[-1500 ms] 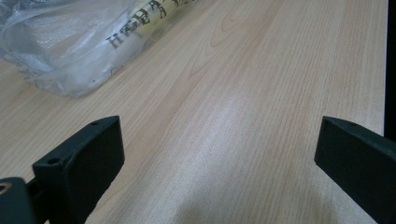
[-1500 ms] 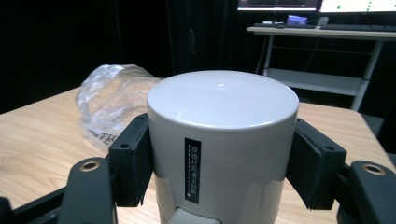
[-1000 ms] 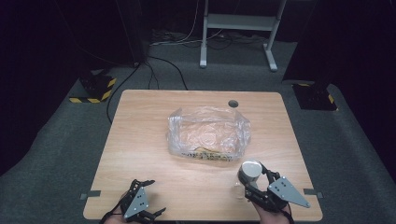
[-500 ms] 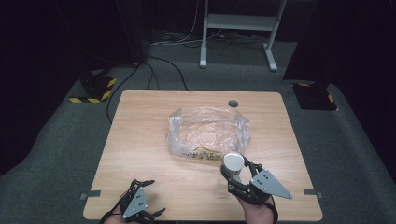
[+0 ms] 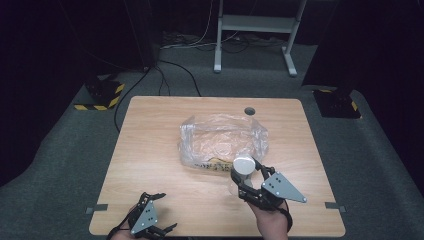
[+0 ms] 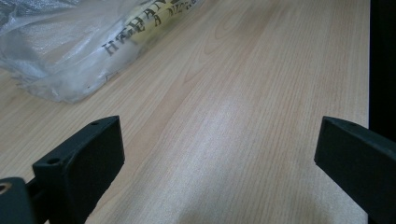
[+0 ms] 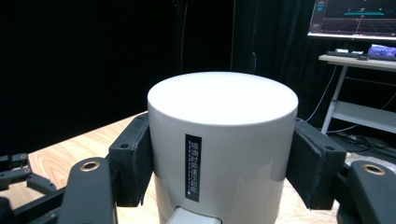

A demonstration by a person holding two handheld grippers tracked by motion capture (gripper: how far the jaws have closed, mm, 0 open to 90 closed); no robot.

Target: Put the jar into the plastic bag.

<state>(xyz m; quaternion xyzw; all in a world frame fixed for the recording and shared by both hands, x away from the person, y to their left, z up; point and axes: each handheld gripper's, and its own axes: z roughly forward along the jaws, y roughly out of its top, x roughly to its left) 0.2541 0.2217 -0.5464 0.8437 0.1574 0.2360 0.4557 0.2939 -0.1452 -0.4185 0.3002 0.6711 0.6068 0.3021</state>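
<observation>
The left hand-held gripper (image 5: 159,212) rests at the counter's (image 5: 150,150) near edge, jaws spread wide with nothing between them. A clear bag (image 5: 220,137) lies mid-counter. The right hand-held gripper (image 5: 243,177) pinches a white can (image 5: 243,165) by its sides, upright, just beside the bag's near edge

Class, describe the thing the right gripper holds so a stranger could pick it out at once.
Start at the wooden table and find the crumpled clear bag at its middle. At the bag's near right edge, the right gripper clamps a can. Unlike the limp bag, it is a smooth white cylinder with a flat top.
</observation>
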